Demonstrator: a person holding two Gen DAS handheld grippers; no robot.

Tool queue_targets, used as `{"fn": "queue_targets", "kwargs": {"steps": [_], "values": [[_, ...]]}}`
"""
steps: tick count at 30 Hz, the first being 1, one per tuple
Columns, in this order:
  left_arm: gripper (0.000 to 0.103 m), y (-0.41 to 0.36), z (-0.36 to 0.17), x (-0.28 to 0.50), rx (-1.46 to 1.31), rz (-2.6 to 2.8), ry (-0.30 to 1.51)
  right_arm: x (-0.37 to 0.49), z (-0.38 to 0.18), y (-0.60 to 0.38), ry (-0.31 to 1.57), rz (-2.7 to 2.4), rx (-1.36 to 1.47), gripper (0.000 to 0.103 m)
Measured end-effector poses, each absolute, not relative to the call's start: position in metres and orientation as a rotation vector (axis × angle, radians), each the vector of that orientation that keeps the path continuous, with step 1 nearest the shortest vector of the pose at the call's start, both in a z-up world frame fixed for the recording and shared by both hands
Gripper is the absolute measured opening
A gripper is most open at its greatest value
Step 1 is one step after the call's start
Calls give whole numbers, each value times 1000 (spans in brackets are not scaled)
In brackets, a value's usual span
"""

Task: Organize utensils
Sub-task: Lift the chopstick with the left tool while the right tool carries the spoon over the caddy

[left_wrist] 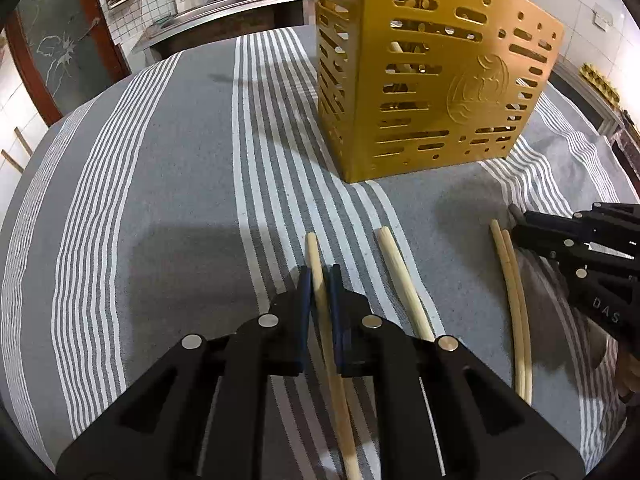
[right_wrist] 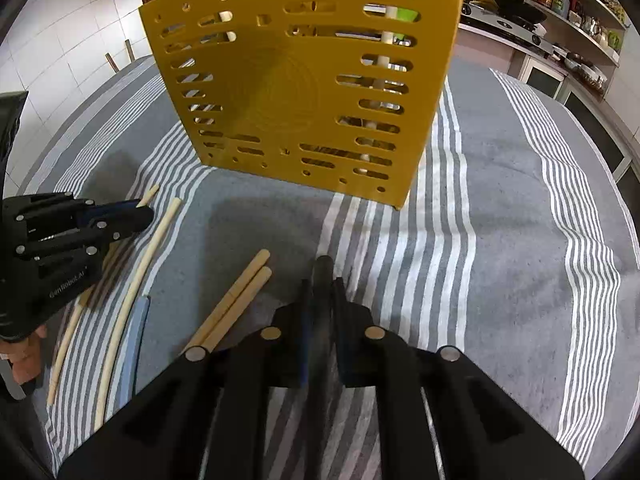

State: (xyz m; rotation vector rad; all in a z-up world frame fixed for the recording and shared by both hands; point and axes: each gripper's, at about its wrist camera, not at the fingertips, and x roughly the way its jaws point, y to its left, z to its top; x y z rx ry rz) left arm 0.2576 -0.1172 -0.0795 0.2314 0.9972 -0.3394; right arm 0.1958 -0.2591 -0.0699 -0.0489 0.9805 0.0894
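My left gripper is shut on a pale wooden chopstick that lies lengthwise between its pads on the striped cloth. A second chopstick lies just right of it, and a pair of chopsticks lies further right. My right gripper is shut on a dark, blurred utensil handle. Left of it lie the pair of chopsticks. The yellow perforated utensil holder stands upright beyond both grippers, with utensils showing through its slots.
A light blue flat handle lies beside a long chopstick. The left gripper shows at the left edge, the right gripper at the right. The grey striped cloth covers the table. A kitchen counter lies behind.
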Motion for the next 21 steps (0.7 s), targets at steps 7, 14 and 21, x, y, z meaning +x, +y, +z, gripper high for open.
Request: {"fn": "queue_targets", "kwargs": {"steps": [7,14,21], "values": [[4,-107,-72,258,154,-358,998,192,-60,-262,946,111,-5,9],[4,-102,-47,246,105,-374,918,167,-28,-267,814,130,25,9],[4,-105,-26,224,106,-384,853,148,-6,-278,722,143,44,9]]}}
